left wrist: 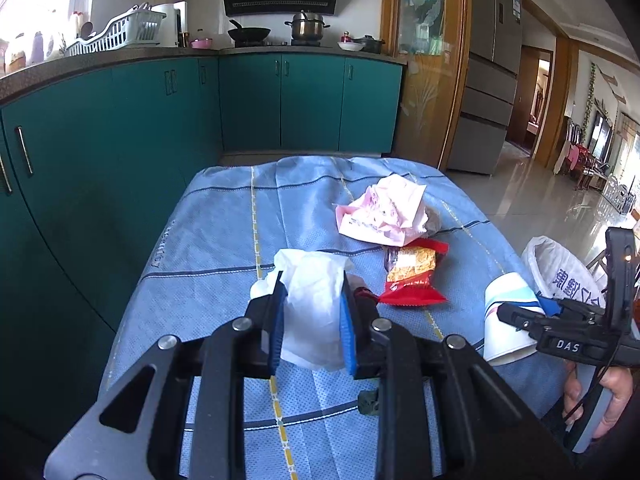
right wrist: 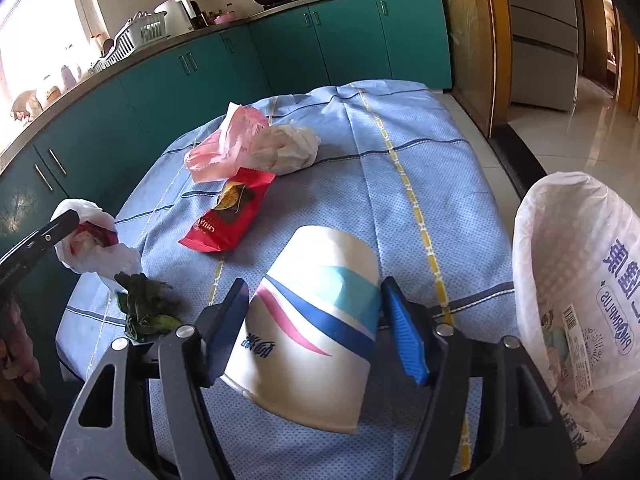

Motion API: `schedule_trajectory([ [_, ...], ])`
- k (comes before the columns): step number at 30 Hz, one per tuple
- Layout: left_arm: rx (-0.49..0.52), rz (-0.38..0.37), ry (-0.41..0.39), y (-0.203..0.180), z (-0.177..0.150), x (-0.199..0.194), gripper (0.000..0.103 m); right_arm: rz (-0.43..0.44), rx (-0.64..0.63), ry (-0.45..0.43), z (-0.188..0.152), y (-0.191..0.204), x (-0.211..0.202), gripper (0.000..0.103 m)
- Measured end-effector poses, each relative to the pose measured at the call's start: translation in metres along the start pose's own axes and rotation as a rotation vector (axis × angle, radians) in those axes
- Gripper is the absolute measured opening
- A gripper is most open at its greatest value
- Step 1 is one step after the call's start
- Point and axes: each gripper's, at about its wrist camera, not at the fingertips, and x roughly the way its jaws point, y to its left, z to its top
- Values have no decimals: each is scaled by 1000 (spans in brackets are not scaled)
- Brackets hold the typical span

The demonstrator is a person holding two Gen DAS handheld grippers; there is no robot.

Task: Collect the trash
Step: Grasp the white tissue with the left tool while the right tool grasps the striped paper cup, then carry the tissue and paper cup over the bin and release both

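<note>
1. Left gripper (left wrist: 312,320): we pinch a white tissue (left wrist: 310,300) between the fingers, lifted for binning.
2. Right gripper (right wrist: 316,328): fingers straddle a tipped paper cup (right wrist: 312,320); whether they press it, we cannot tell.
3. Bin bag (right wrist: 576,280): just right of the right fingers, mouth open for drops.
4. Red wrapper (right wrist: 228,216): beyond the fingers, uncollected.

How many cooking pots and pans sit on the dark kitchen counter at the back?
3: a black wok on the stove's left, a steel lidded pot beside it, and a small black lidded pot further right. Others may be hidden.

Left gripper (left wrist: 313,320) fingers (left wrist: 347,320) clamp a white tissue (left wrist: 310,300).
</note>
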Motion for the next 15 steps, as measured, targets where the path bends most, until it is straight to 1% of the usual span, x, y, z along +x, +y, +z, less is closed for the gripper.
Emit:
schedule_trajectory([
  [4, 4, 0, -14, -1, 2, -6, 24, 15, 16, 5, 1, 3, 5, 67],
  [6, 3, 1, -17, -1, 3, -8, 24, 21, 18, -5, 2, 5, 4, 62],
  [7, 3, 3, -18, -1, 3, -8, 24, 24, 17, -11, 3, 6, 2, 54],
  [8, 3, 5, -20, -1, 3, -9, 24, 33, 15, -22, 4, 7, 0, 52],
  [11, 0, 10, -22, 0, 2, -11, 24, 40, 1, -44, 5, 11, -6, 52],
  [15, 1, 17, -30, -1, 3, -13, 24, 24, -11, -81, 7, 13, -18, 51],
])
